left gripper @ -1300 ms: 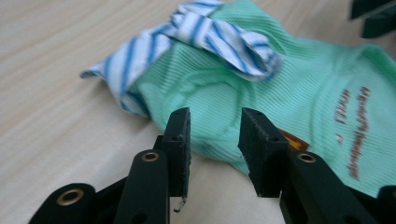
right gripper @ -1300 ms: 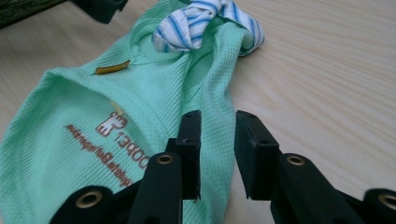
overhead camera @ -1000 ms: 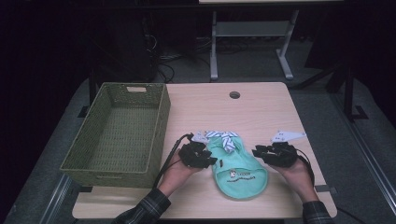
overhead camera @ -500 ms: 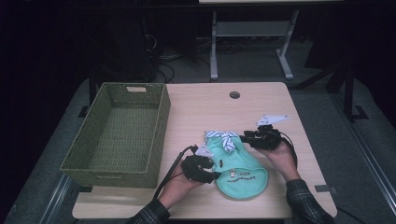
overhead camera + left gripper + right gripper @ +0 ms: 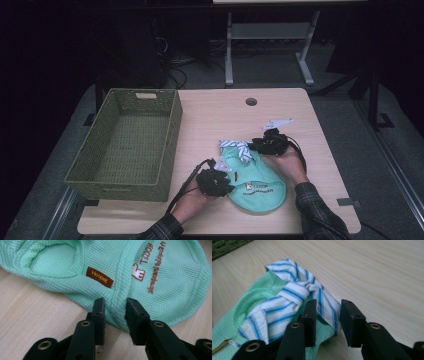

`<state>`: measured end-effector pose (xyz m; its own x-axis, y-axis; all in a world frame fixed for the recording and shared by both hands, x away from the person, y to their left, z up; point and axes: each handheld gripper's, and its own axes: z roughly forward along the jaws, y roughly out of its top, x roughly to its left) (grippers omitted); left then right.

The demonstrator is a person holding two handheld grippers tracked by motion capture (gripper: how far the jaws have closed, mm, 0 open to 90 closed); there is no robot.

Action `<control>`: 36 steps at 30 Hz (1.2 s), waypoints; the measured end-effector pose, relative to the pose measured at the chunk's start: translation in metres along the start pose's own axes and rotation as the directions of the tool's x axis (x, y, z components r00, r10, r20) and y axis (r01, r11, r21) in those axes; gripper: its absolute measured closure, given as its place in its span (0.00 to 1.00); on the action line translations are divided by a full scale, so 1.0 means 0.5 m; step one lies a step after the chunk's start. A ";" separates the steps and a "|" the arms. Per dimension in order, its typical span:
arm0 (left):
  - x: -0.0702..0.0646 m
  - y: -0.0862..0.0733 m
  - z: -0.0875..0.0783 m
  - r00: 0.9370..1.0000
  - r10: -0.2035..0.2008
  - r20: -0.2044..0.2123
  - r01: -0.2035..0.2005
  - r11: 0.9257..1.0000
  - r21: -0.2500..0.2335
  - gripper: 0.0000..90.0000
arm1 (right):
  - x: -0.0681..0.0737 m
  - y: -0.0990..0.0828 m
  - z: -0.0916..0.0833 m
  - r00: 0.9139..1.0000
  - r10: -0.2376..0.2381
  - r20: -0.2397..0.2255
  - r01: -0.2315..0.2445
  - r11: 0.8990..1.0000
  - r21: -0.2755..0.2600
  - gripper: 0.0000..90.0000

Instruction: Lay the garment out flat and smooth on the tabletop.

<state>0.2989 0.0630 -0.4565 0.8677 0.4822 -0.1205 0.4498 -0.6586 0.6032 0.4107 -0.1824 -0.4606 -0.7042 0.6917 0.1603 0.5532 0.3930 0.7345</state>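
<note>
A mint green knit pet garment (image 5: 257, 182) lies flat on the wooden table near the front edge, with a blue-and-white striped bow (image 5: 239, 148) at its far end. My left gripper (image 5: 225, 176) sits at the garment's left edge. In the left gripper view its jaws (image 5: 113, 302) straddle the hem of the garment (image 5: 160, 270); they have just been closing, and a gap still shows. My right gripper (image 5: 253, 145) is at the bow. Its jaws (image 5: 327, 302) stand open around one tail of the bow (image 5: 287, 297).
A green woven basket (image 5: 85, 170), with nothing in it, stands on the left half of the table, close to my left gripper. A round cable hole (image 5: 251, 101) sits near the table's far edge. Bare wood lies to the right of and behind the garment.
My right gripper has swung from the garment's right side up and left to the striped bow. My left gripper has slid a little toward the person, down to the garment's hem.
</note>
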 end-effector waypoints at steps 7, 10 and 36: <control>0.004 0.001 -0.007 1.000 -0.003 0.019 0.002 1.000 0.014 0.94 | -0.007 -0.016 0.007 1.000 0.002 0.005 -0.002 1.000 0.020 0.92; 0.004 0.001 -0.015 1.000 -0.017 0.017 0.017 1.000 -0.003 0.95 | -0.007 -0.015 -0.002 1.000 -0.010 0.018 0.009 1.000 0.024 0.96; 0.006 -0.014 -0.029 1.000 0.004 0.009 -0.004 1.000 -0.002 0.60 | -0.043 -0.032 -0.059 0.995 0.004 0.096 0.000 0.999 -0.039 0.80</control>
<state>0.2952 0.0775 -0.4497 0.8715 0.4741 -0.1252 0.4457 -0.6592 0.6056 0.4037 -0.2216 -0.4564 -0.6561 0.7481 0.0996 0.5358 0.3688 0.7596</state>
